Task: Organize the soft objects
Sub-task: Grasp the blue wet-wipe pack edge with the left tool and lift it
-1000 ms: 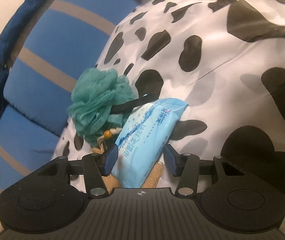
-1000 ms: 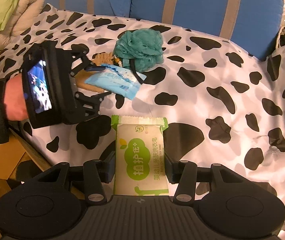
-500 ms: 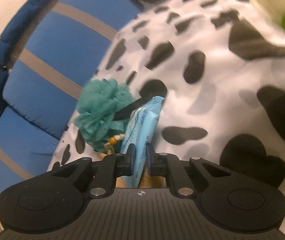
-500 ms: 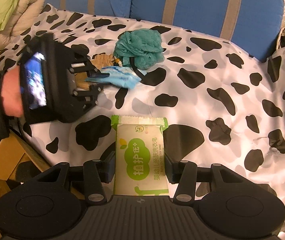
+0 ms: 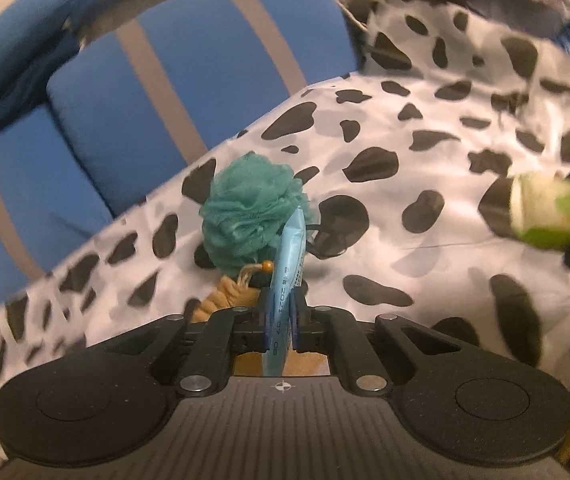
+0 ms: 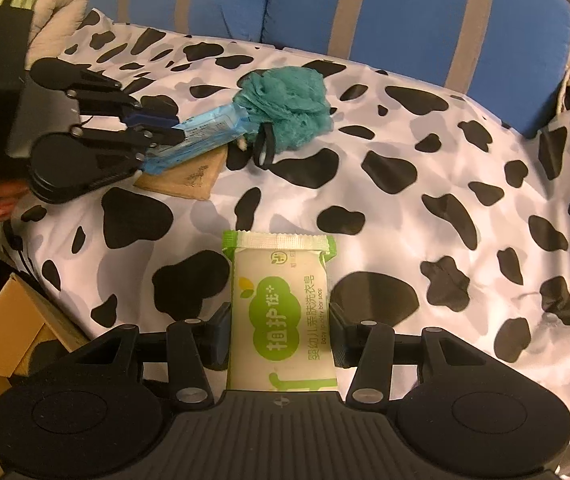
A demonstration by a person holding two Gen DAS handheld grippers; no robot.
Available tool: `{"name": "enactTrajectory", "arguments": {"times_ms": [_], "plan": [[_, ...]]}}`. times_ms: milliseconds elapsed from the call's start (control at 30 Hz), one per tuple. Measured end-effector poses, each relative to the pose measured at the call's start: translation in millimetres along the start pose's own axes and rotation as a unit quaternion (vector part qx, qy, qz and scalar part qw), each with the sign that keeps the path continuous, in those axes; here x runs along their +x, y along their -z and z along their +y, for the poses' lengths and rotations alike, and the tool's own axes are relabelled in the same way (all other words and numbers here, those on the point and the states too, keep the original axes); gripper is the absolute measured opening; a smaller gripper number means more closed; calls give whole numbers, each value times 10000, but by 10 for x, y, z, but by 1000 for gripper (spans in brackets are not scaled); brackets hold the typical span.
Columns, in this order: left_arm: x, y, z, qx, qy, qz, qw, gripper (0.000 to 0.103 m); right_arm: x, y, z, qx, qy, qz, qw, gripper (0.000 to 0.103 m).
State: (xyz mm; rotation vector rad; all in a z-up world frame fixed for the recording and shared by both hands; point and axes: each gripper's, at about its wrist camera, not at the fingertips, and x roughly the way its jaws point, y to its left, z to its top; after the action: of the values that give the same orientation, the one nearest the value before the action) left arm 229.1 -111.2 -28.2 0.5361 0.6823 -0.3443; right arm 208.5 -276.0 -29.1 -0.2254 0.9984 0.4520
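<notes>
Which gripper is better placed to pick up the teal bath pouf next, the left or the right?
Neither is free, but the left gripper is nearer: its blue wipes pack touches the teal bath pouf. The right gripper holds the green soap pack.

A green-and-white soap packet [image 6: 281, 312] is clamped between the fingers of the right gripper [image 6: 281, 340] above the cow-print sheet [image 6: 425, 200]. Farther off, a blue wipes pack [image 6: 201, 136] is pinched by the left gripper [image 6: 165, 130], beside a teal bath pouf [image 6: 289, 104].
</notes>
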Motion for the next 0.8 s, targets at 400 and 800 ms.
{"name": "enactTrajectory", "arguments": {"times_ms": [400, 800], "plan": [[46, 221, 511, -1659, 1132, 885, 9756, 9, 84, -77, 147, -161, -13, 59, 9999, 51], [323, 324, 398, -1537, 1084, 1261, 9740, 18, 92, -101, 174, -230, -75, 52, 9997, 51]]}}
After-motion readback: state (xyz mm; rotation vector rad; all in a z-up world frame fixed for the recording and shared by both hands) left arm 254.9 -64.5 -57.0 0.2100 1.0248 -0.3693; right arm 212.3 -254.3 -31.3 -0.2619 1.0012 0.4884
